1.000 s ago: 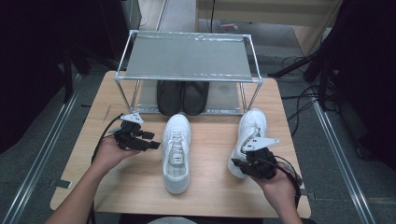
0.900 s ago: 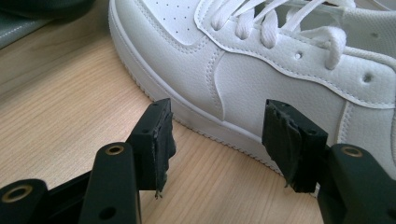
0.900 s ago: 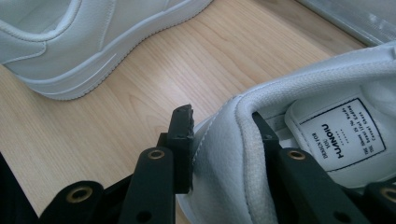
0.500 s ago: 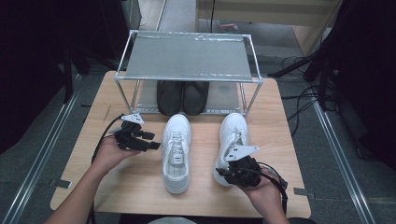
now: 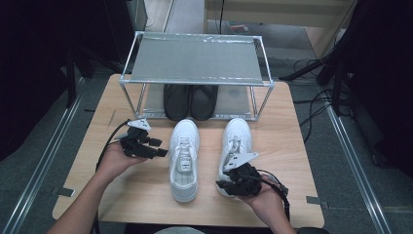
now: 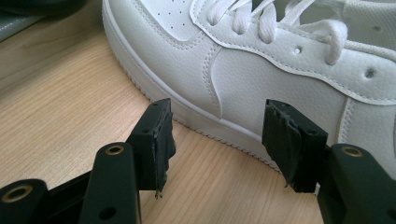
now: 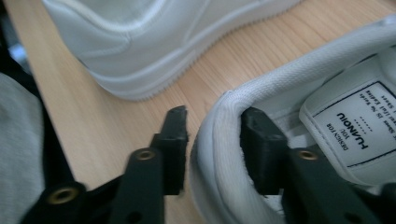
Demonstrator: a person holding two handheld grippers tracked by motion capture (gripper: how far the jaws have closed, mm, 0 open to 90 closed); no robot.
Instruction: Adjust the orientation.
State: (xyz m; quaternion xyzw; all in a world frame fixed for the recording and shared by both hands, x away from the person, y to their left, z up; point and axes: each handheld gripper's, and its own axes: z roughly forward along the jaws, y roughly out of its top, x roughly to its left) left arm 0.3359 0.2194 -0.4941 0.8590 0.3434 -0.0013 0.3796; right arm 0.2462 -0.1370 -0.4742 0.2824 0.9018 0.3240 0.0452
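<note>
High view overhead; both gripper views close, sharing left sneaker (image 5: 184, 158).

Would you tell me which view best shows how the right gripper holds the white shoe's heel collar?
The right gripper view: one jaw sits inside the heel collar, one outside, pinching it. The high view has the right gripper covering that shoe's heel. The left gripper view faces the other shoe.

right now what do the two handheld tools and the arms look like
Both are black two-jaw tools. The left tool and the right tool each carry a grey three-cornered plate on top and trail a black cable. Up close, the left tool's jaws end in worn, ragged black pads with brass-coloured rivets at the pivots. The forearms are bare, with no sleeves visible.
</note>
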